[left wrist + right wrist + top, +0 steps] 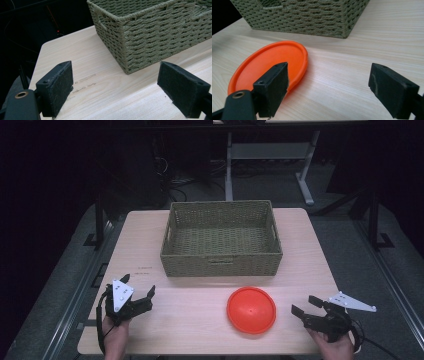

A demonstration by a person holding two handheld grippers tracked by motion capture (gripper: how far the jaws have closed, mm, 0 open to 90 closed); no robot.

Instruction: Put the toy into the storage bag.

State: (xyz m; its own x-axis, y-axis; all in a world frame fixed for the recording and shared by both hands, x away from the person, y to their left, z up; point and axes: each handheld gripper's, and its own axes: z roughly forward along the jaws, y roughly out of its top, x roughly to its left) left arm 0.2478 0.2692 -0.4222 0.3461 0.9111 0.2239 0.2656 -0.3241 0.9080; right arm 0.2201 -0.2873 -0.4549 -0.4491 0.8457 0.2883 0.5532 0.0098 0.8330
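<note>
Darkness swallows everything beyond the table (150, 235), and both forearms are cut off at the bottom edge of the high view. Just in front of the woven basket (221, 239) lies an orange disc (251, 309), round, smooth and glossy with a raised rim. Right of the disc, near it, the right gripper (306, 305) gapes empty. Well left of the disc, the left gripper (138, 288) is likewise spread over bare wood.
</note>
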